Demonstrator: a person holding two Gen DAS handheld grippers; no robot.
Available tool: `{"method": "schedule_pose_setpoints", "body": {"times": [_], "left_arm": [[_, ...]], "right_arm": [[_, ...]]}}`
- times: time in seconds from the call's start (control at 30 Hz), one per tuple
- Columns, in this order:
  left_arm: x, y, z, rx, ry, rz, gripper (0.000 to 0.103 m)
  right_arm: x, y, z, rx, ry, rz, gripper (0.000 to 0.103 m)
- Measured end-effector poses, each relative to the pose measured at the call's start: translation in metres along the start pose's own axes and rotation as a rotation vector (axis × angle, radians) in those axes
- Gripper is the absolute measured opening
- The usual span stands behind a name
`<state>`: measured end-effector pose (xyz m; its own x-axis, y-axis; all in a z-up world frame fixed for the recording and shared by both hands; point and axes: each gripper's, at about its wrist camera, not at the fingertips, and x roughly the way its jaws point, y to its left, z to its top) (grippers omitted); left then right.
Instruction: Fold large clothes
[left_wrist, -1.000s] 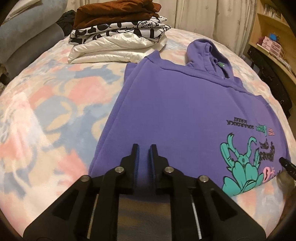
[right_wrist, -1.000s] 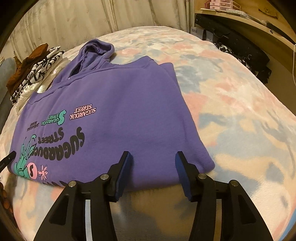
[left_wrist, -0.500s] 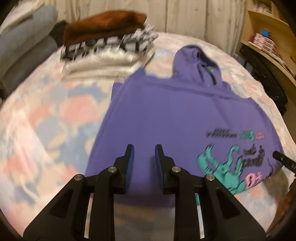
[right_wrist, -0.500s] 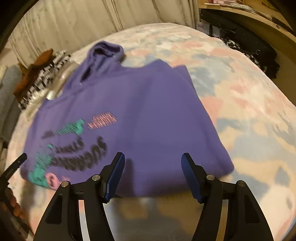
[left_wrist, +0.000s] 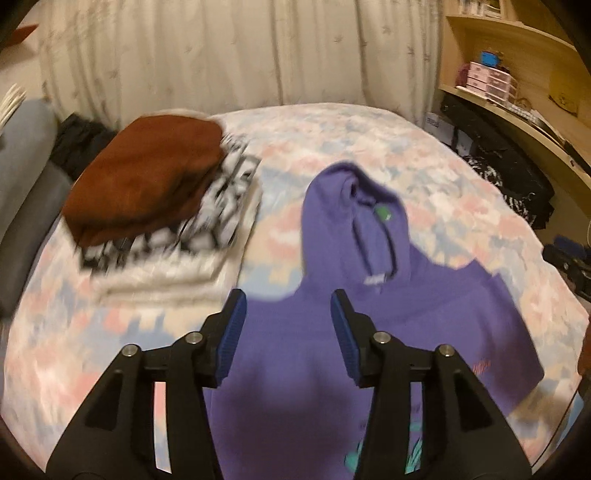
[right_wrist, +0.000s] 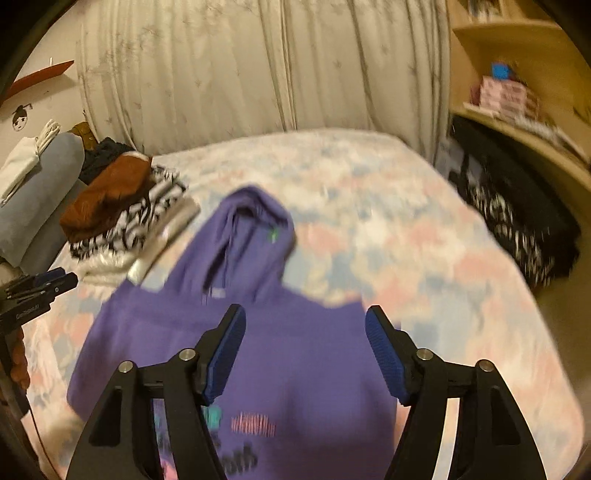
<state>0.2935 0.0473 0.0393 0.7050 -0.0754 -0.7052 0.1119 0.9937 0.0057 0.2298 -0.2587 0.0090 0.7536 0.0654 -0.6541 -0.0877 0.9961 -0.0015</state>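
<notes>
One purple hoodie lies lengthwise, hood toward the curtain.

left gripper is held level, pointing forward, its blue-padded fingers spread apart with nothing between them — right gripper sits the same way, jaws spread wider still, also gripping nothing. in the right wrist view the left gripper shows at the far left edge, a bit of the hand below it
</notes>
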Motion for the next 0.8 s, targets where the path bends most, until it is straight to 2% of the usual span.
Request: {"method": "schedule_pose_setpoints", "body": {"times": [0.1, 0.2, 0.37, 0.5, 0.67, 0.8], "left_arm": [[0.031, -0.010, 0.039, 0.050, -0.009, 0.002, 0.048], [0.083, -0.015, 0.072, 0.054, 0.042, -0.035, 0.048], [0.168, -0.017, 0.094, 0.012, 0.137, -0.086, 0.048], [0.230, -0.016, 0.096, 0.003, 0.200, -0.067, 0.048], [0.281, -0.005, 0.088, -0.039, 0.254, -0.069, 0.048], [0.309, 0.005, 0.083, -0.068, 0.299, -0.133, 0.048]], "right_arm": [[0.024, -0.001, 0.049, -0.015, -0.015, 0.004, 0.071], [0.067, -0.002, 0.095, 0.010, 0.009, 0.041, 0.071], [0.166, -0.007, 0.147, 0.067, 0.107, 0.106, 0.071], [0.236, -0.002, 0.153, 0.085, 0.181, 0.110, 0.071], [0.310, 0.004, 0.149, 0.058, 0.243, 0.095, 0.071], [0.348, 0.007, 0.143, 0.044, 0.259, 0.068, 0.071]]}}
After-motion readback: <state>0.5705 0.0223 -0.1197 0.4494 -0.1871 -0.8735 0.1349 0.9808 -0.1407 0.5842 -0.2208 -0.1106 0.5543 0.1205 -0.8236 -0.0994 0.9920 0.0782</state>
